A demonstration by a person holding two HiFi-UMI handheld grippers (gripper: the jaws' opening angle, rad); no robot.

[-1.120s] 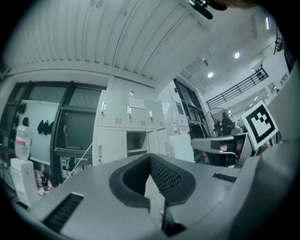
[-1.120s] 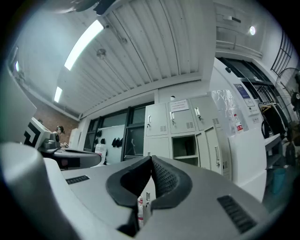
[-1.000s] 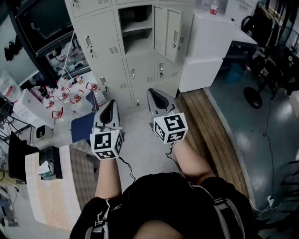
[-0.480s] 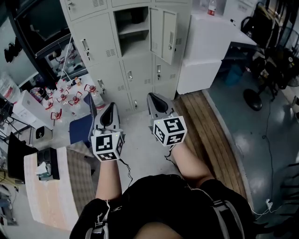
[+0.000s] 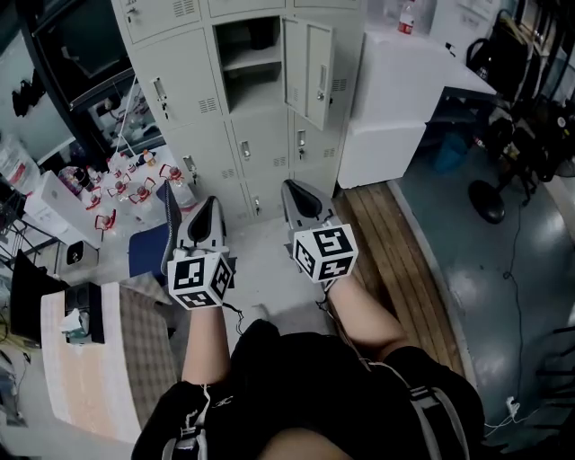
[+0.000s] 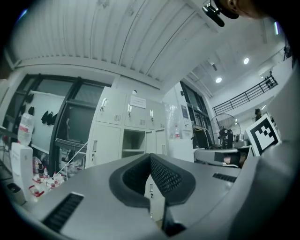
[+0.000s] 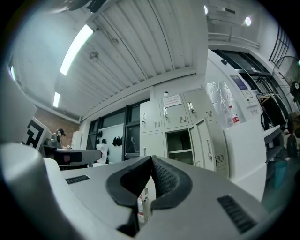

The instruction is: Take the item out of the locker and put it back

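Left gripper (image 5: 209, 203) and right gripper (image 5: 290, 187), both closed and empty, faced the open locker (image 5: 252, 56) from well apart; probably reaching inside next needed 1 opened.

Open locker (image 5: 244, 63), upper shelf: dark item (image 5: 261, 34) sits in shadow, can't tell what it is. Bottle (image 5: 409, 15) on the white cabinet (image 5: 404, 81) is cut off at the head view's top edge. Red-and-white bits (image 5: 135, 184) on the floor at left are too small to ID.

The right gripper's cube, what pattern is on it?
The cube bears black-and-white square markers, clearest in the head view.
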